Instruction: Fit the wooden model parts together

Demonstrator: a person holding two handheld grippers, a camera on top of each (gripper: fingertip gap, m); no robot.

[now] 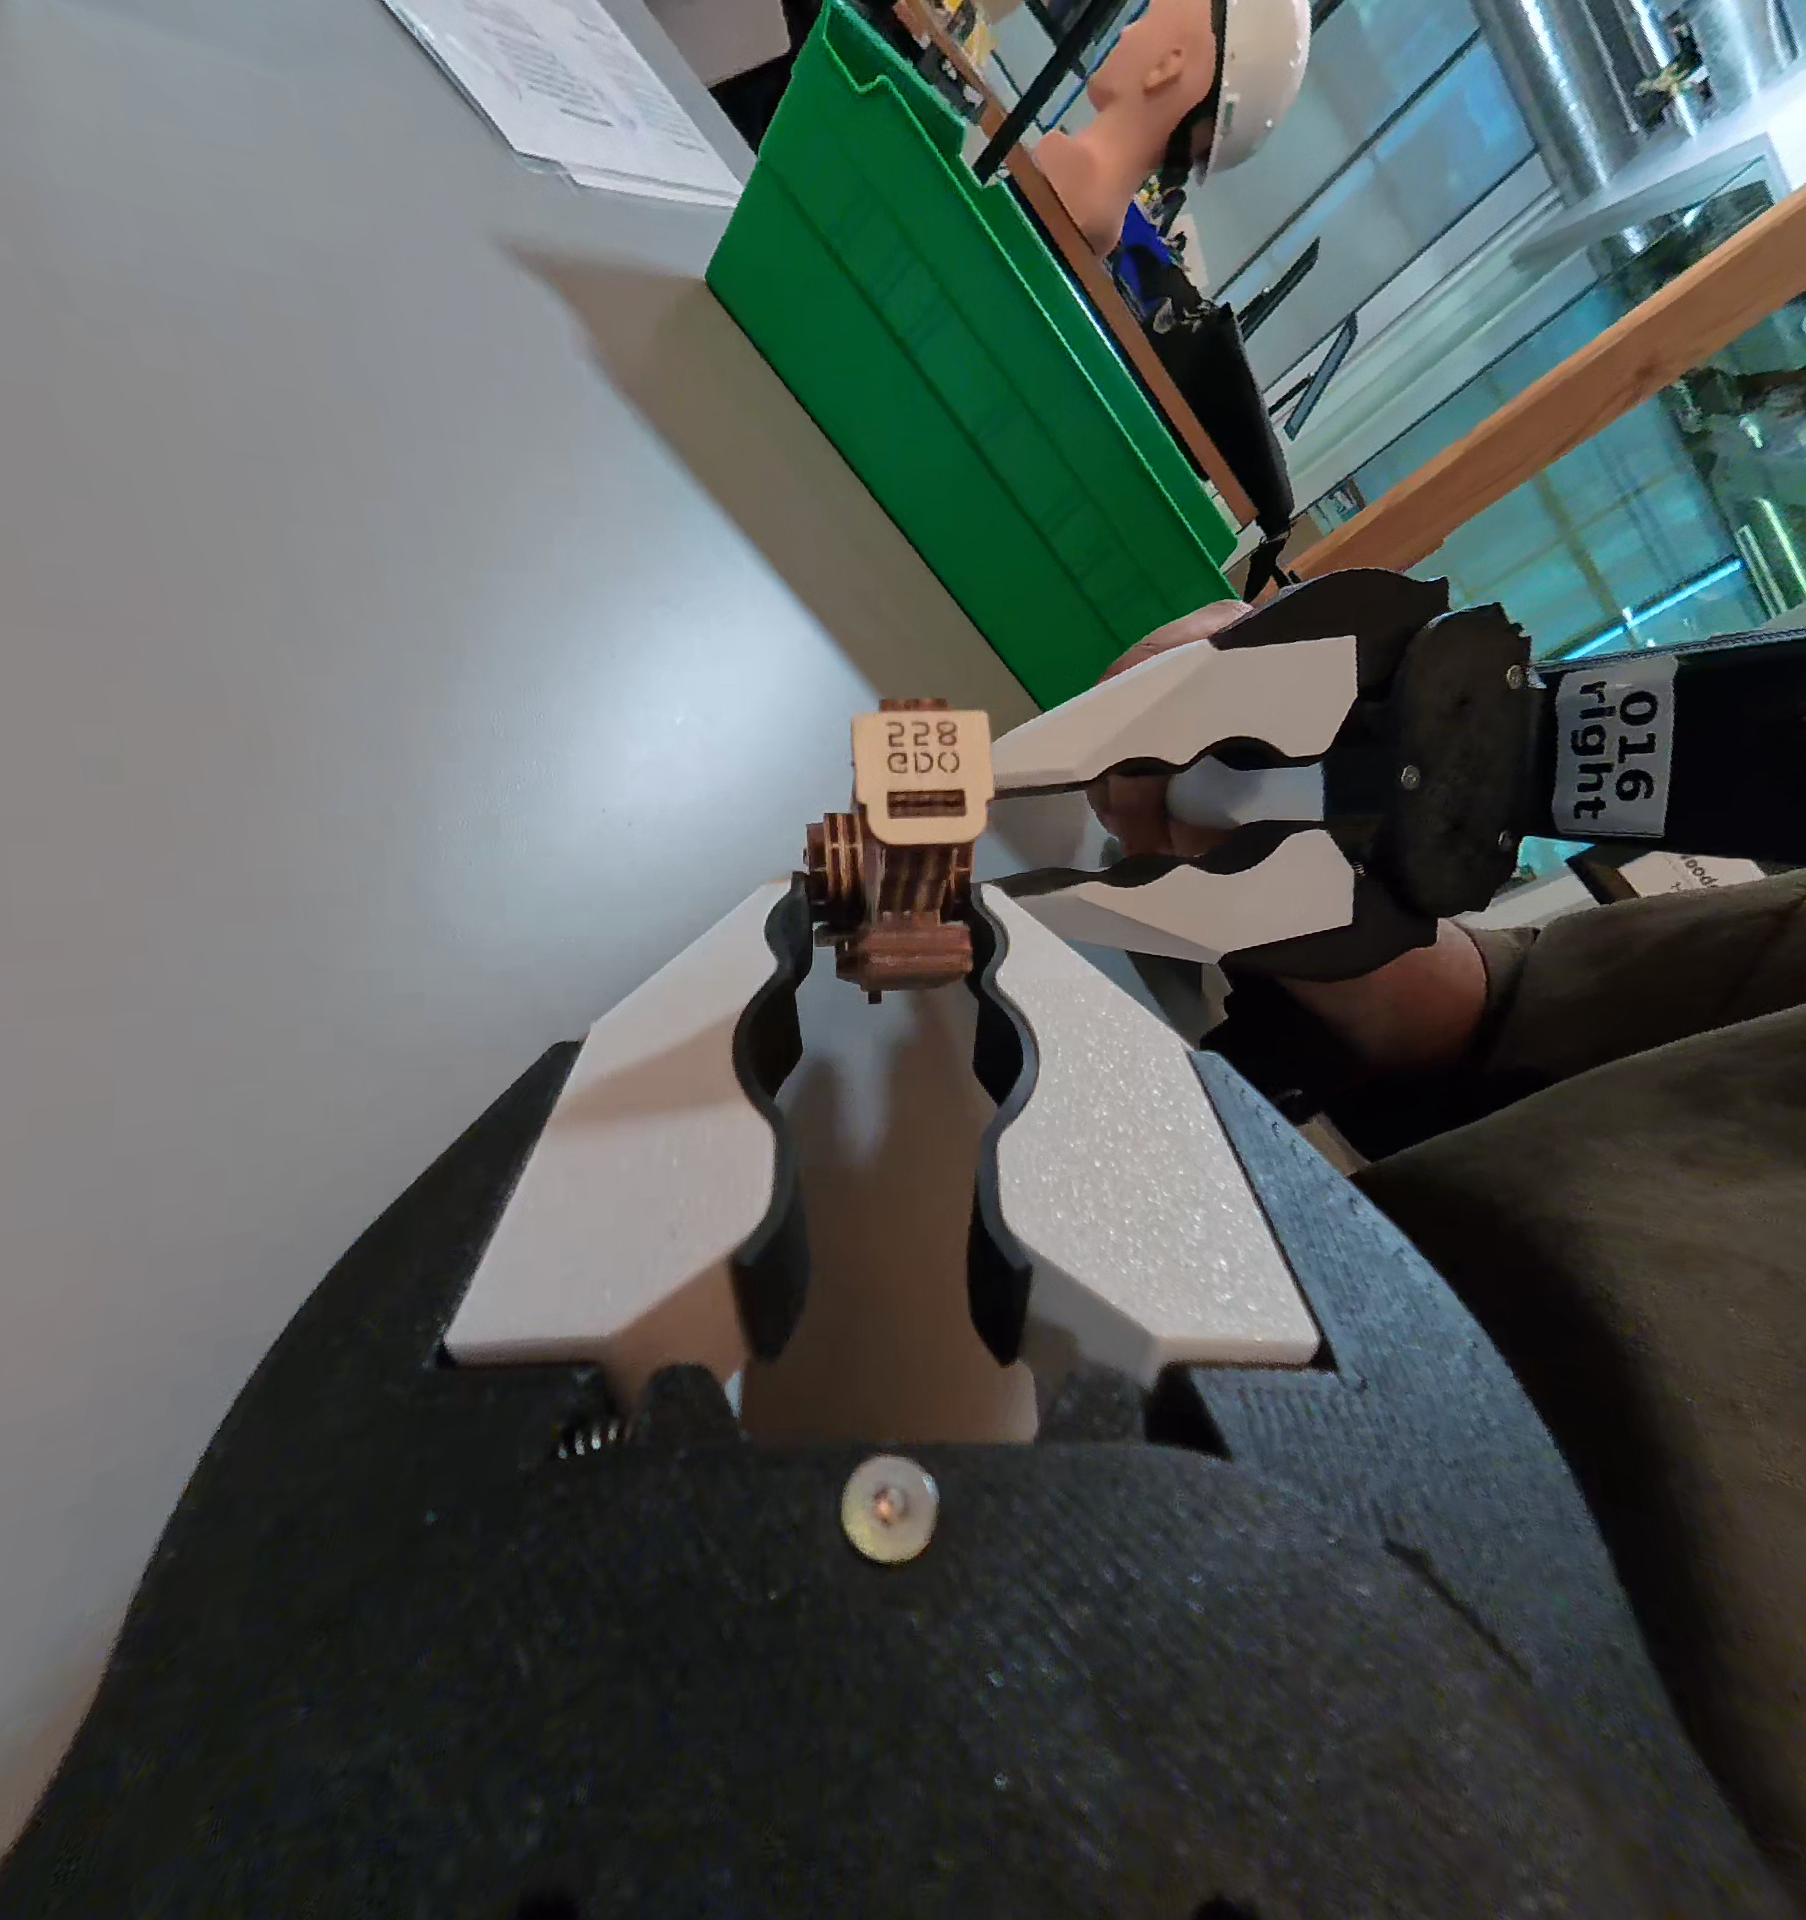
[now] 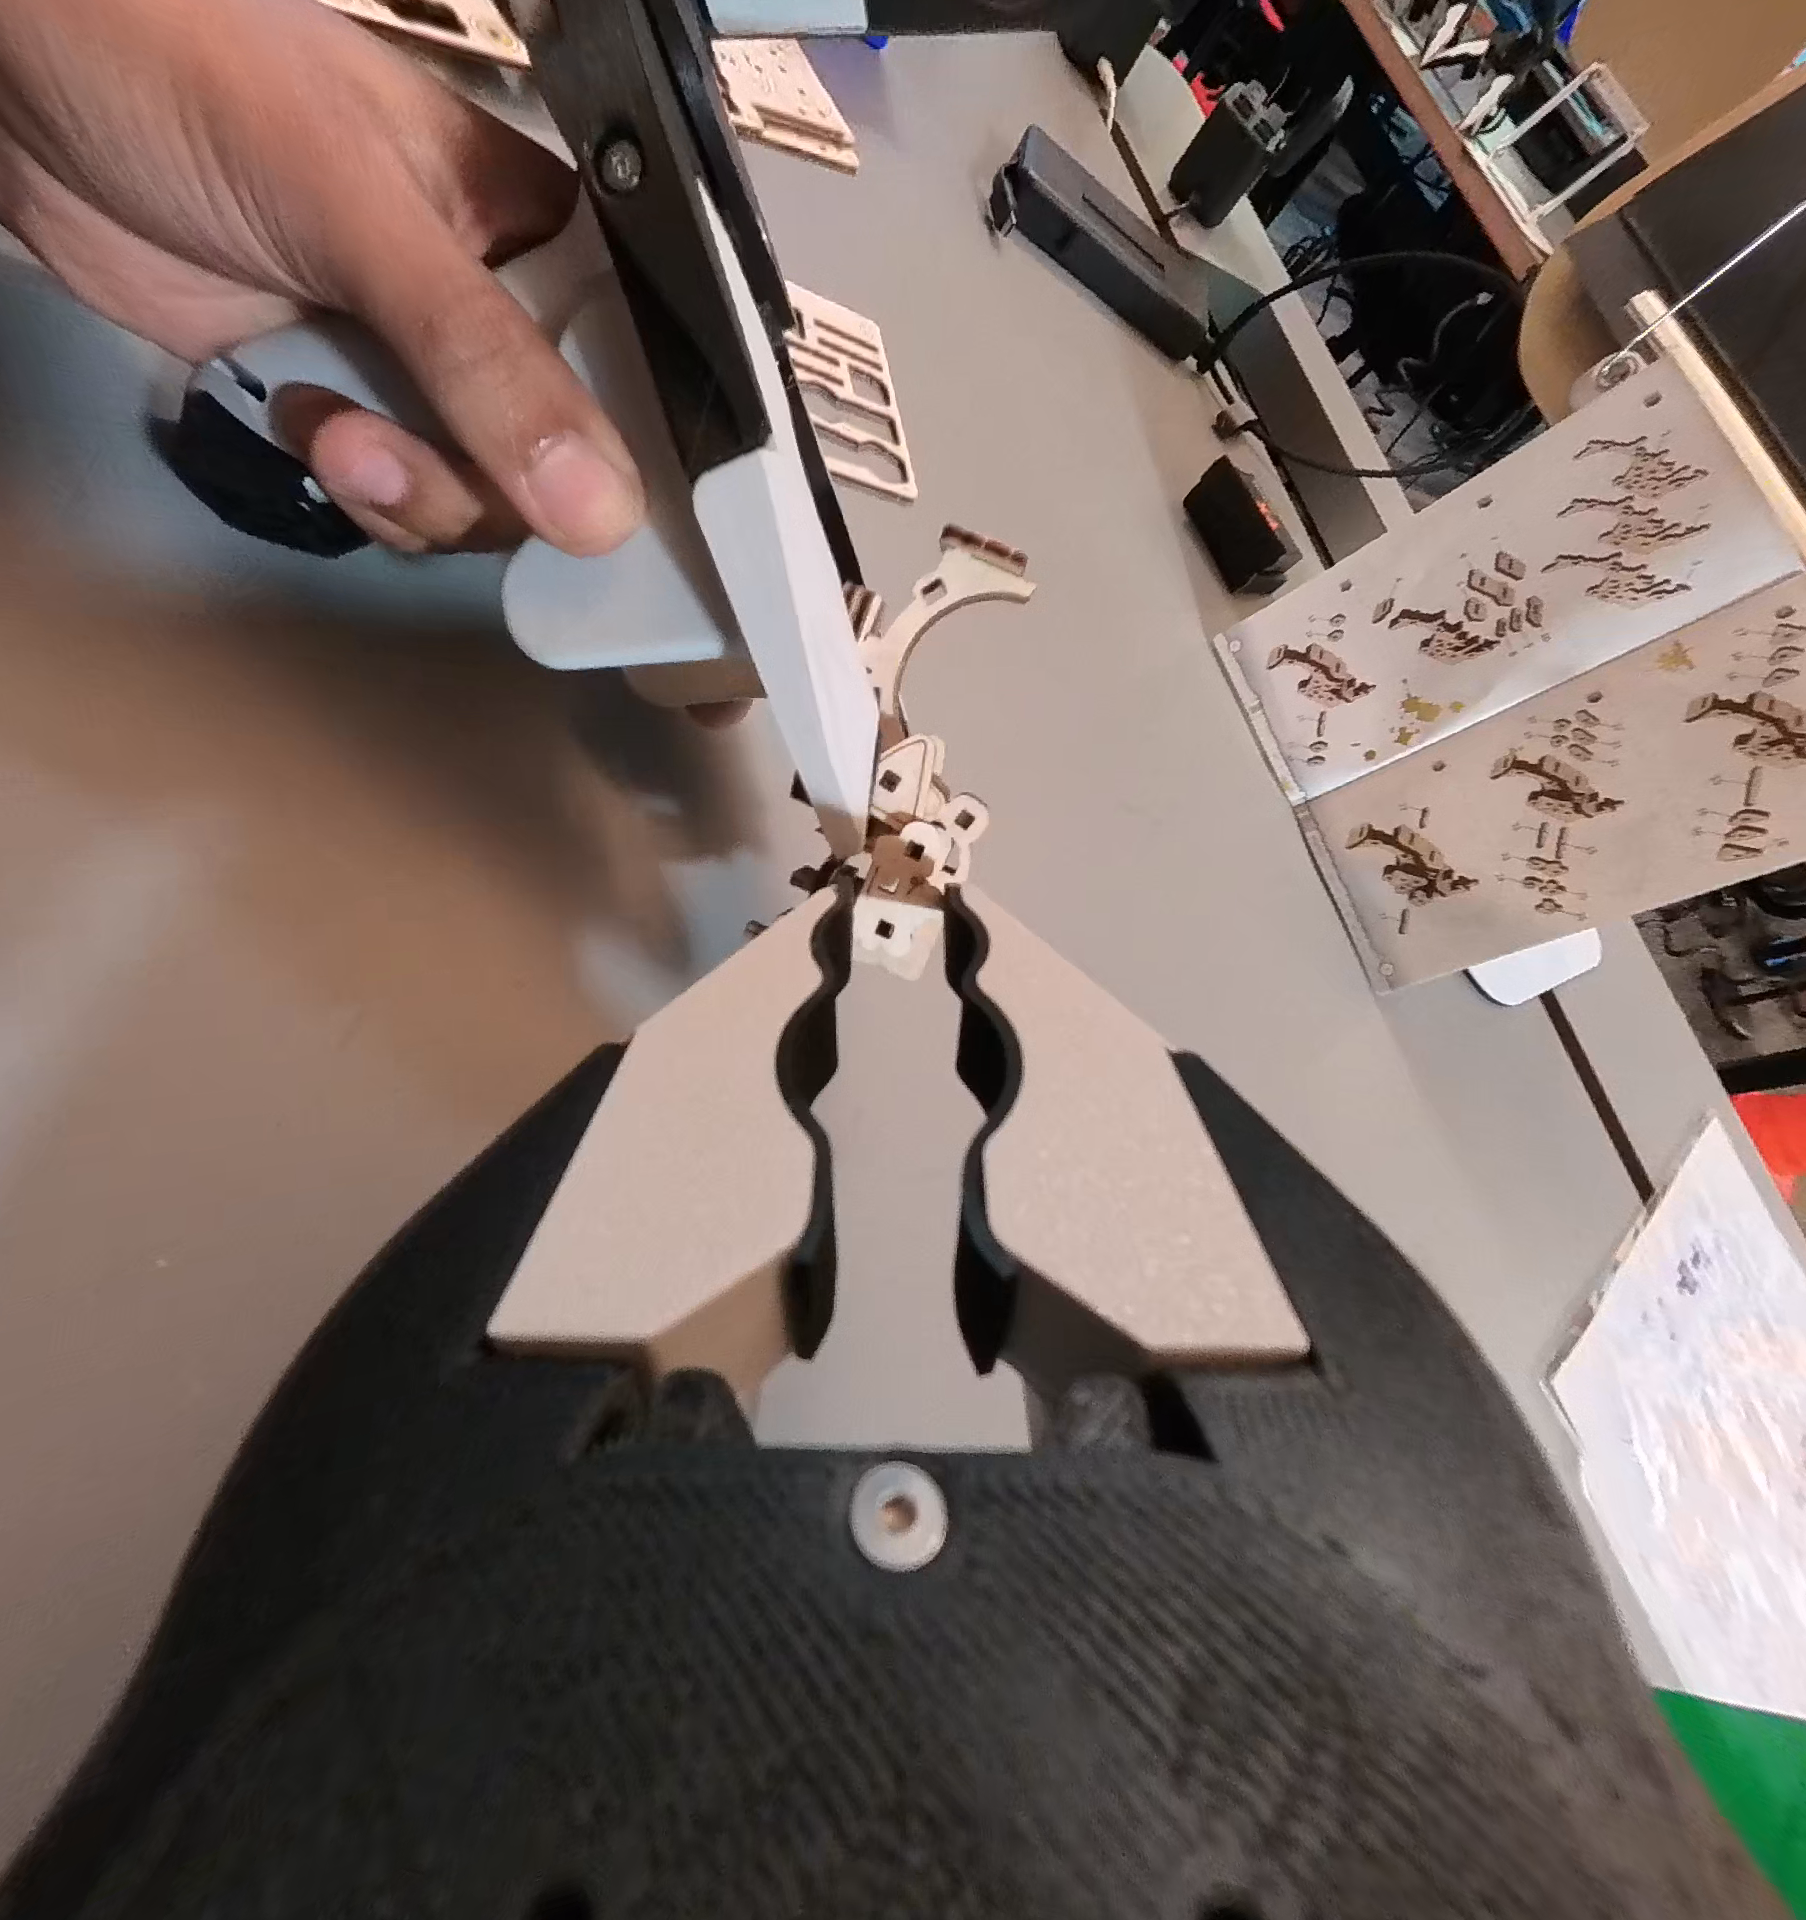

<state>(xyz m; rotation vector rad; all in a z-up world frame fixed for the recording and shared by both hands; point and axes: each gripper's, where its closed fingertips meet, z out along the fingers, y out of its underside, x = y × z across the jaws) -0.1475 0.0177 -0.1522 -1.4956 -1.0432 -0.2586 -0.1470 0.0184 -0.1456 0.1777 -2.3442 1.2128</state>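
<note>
Our left gripper [image 1: 891,914] is clamped on the wooden model [image 1: 894,883], held above the grey table [image 1: 307,623]. Our right gripper [image 2: 894,920] pinches a small pale part [image 2: 891,938] at the model's side, its tips touching the assembly. Left of the model the table lies bare; a green bin [image 1: 961,395] lines the far edge. A hand [image 2: 286,239] and the left gripper hide much of the model in the right wrist view. A pale tab [image 1: 922,777] bears engraved characters; an instruction sheet [image 2: 1564,665] hangs nearby.
</note>
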